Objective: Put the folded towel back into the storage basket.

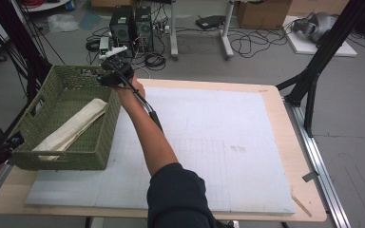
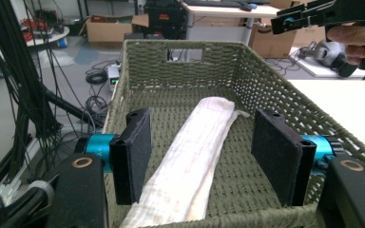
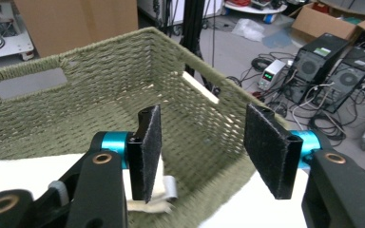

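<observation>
A green woven basket (image 1: 105, 127) stands on the left part of the table, with a folded cream cloth (image 1: 74, 125) lying lengthwise in it. My left gripper (image 1: 13, 141) is at the basket's near end, open. In the left gripper view its jaws (image 2: 202, 152) stand wide over the near rim, and the cloth (image 2: 204, 128) runs between them untouched. My right gripper (image 1: 105, 76) is at the basket's far right corner, open. In the right gripper view its pads (image 3: 204, 142) straddle the basket's rim (image 3: 228, 114) without pressing it, and an end of the cloth (image 3: 159, 190) shows below.
The basket sits partly on a white foam mat (image 1: 209, 137) that covers the wooden table (image 1: 294, 142). Black frame poles (image 1: 14, 52) rise close to the left of the basket. Computers (image 1: 132, 26), cables and cardboard boxes lie on the floor beyond the table.
</observation>
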{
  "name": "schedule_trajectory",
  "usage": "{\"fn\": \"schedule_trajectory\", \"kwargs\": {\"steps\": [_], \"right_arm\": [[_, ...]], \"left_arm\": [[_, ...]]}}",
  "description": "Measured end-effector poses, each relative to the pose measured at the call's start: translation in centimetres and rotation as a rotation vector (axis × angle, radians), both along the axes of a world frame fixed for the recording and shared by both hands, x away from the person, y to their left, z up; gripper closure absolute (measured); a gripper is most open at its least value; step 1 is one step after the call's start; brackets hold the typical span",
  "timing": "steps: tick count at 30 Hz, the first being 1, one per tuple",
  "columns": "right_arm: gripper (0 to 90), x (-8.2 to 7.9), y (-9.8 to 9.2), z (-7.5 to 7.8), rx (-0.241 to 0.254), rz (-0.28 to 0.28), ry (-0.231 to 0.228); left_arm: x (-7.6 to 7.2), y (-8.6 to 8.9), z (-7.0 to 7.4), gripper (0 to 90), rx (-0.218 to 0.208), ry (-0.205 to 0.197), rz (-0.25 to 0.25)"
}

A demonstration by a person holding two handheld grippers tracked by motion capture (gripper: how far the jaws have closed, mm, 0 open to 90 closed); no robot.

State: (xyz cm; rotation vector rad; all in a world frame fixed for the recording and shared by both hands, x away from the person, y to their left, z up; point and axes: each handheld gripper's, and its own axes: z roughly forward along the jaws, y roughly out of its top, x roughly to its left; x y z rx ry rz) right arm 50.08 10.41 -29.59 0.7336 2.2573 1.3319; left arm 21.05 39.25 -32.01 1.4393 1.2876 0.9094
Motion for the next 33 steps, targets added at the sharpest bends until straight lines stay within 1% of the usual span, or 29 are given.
{"fn": "schedule_trajectory", "kwargs": {"steps": [4,5,6,7,9,11,12,14,16,20,21,22,24,26,28,30,32,33], "right_arm": [[42.3,-0.5,-2.6,1.2,0.017,-0.006,-0.014],[41.7,-0.6,-3.1,1.4,0.018,-0.003,-0.022],[40.6,-0.7,-3.8,1.6,0.021,0.005,-0.021],[39.9,-0.8,-4.6,1.7,0.023,0.016,-0.010],[36.4,-0.9,-5.9,2.0,0.002,0.025,0.000],[33.8,-1.1,-7.3,2.4,-0.015,0.039,0.000],[33.1,-1.3,-8.3,2.6,-0.009,0.048,-0.001],[29.7,-1.6,-9.7,2.9,0.006,0.074,0.012],[27.9,-1.9,-11.1,3.1,0.016,0.088,0.014],[23.0,-2.9,-13.6,3.4,0.037,0.105,-0.005],[21.2,-3.1,-14.0,3.5,0.037,0.107,-0.006],[20.6,-3.4,-14.8,3.6,0.031,0.101,-0.006],[20.1,-4.0,-16.2,3.7,0.037,0.100,-0.012],[16.6,-4.5,-17.6,3.6,0.046,0.090,-0.005],[12.9,-4.9,-19.1,3.3,0.038,0.075,0.001],[12.6,-5.5,-20.7,2.7,0.036,0.061,0.000],[12.0,-6.2,-22.3,1.9,0.025,0.048,0.016],[12.0,-6.6,-23.1,1.5,0.024,0.043,0.012]], "left_arm": [[0.2,-0.7,0.0,38.2,-0.018,-0.017,-0.024],[0.3,-1.0,0.0,37.3,-0.027,-0.019,-0.034],[0.5,-1.3,0.0,37.3,-0.041,-0.013,-0.054],[0.7,-1.6,0.0,37.5,-0.059,-0.010,-0.073],[1.1,-2.3,-0.1,36.0,-0.083,-0.015,-0.099],[1.5,-3.3,-0.2,28.7,-0.099,-0.023,-0.106],[1.7,-3.7,-0.2,26.8,-0.100,-0.024,-0.121],[2.1,-4.6,-0.1,26.4,-0.103,-0.029,-0.148],[2.5,-5.5,0.0,24.8,-0.095,-0.035,-0.173],[3.2,-7.3,0.1,23.2,-0.099,-0.053,-0.240],[3.4,-7.9,0.2,22.0,-0.105,-0.065,-0.271],[3.6,-8.4,0.2,21.5,-0.100,-0.066,-0.284],[4.0,-9.5,0.1,21.6,-0.106,-0.069,-0.307],[4.5,-10.6,0.0,21.5,-0.113,-0.069,-0.331],[4.9,-11.6,-0.2,21.5,-0.111,-0.070,-0.362],[5.2,-12.6,-0.4,21.3,-0.113,-0.069,-0.392],[5.7,-13.8,-0.7,21.1,-0.112,-0.058,-0.428],[5.9,-14.3,-0.8,21.1,-0.113,-0.056,-0.439]]}}
